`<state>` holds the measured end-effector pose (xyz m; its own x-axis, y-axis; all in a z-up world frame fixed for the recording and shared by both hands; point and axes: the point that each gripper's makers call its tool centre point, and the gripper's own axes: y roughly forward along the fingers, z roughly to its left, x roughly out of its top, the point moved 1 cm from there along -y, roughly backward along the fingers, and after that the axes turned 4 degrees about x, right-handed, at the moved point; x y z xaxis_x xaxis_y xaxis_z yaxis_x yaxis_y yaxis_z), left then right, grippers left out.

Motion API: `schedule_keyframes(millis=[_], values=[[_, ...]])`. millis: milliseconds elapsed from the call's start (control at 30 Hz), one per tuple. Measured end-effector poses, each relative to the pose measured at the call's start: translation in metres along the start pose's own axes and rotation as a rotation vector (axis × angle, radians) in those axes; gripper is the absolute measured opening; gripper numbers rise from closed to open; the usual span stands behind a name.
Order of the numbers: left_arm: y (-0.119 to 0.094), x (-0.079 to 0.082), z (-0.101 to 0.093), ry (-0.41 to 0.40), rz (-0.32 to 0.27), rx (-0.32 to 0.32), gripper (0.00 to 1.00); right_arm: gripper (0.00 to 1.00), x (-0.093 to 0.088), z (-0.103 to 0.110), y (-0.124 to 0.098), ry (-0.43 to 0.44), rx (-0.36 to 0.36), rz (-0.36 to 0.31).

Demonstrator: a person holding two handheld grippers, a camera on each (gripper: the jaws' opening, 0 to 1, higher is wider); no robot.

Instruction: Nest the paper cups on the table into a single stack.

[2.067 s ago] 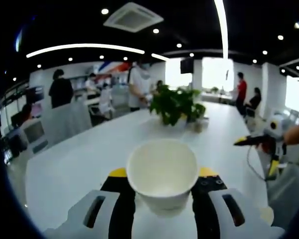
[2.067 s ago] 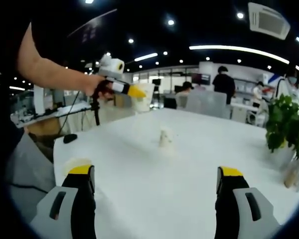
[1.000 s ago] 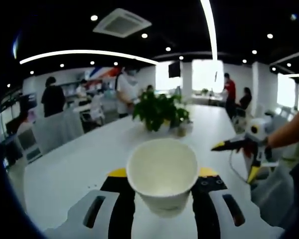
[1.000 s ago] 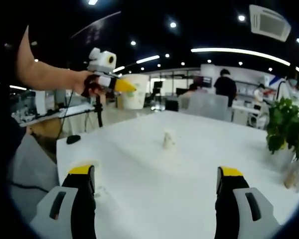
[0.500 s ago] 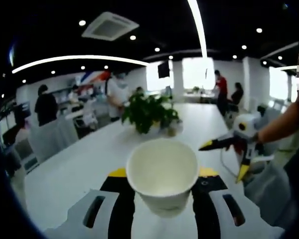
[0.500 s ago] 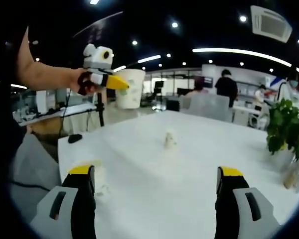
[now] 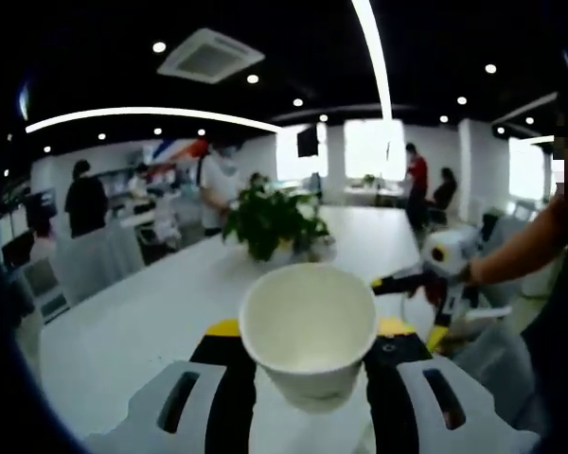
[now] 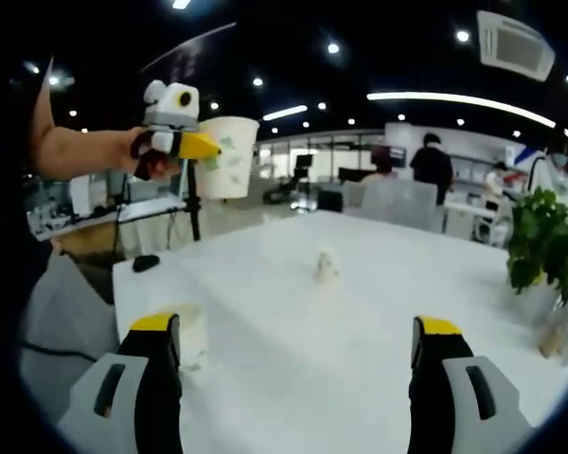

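Gripping a white paper cup (image 7: 308,326) between its jaws, the left gripper (image 7: 308,378) held it mouth-forward above the white table (image 7: 142,322). At 3 o'clock in the left gripper view, the right gripper (image 7: 412,307) appeared with jaws spread. In the right gripper view, the right gripper (image 8: 289,355) stood wide open, grasping nothing; a second paper cup (image 8: 186,336) sat beside its left jaw at 8 o'clock, a small white object (image 8: 328,264) lay mid-table, and a potted plant (image 8: 541,246) stood at 3 o'clock.
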<state>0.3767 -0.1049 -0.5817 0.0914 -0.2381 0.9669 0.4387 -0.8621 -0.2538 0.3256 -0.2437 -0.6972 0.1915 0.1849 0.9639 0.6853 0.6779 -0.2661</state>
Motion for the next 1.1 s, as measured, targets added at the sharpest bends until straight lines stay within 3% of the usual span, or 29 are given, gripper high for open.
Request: schedule_keyframes(millis=[367, 500, 867, 1100], values=[[-0.010, -0.002, -0.018, 0.020, -0.010, 0.007, 0.43, 1.00, 0.001, 0.003, 0.001, 0.005, -0.002, -0.009], [-0.011, -0.004, -0.030, 0.063, 0.002, -0.009, 0.43, 1.00, 0.001, 0.009, 0.003, 0.002, 0.005, -0.012], [-0.020, -0.006, -0.050, 0.039, -0.016, -0.021, 0.43, 1.00, 0.001, 0.014, -0.002, 0.015, -0.011, -0.030], [-0.022, -0.019, -0.065, 0.050, -0.002, -0.028, 0.43, 1.00, 0.008, 0.011, -0.004, 0.046, -0.037, -0.059]])
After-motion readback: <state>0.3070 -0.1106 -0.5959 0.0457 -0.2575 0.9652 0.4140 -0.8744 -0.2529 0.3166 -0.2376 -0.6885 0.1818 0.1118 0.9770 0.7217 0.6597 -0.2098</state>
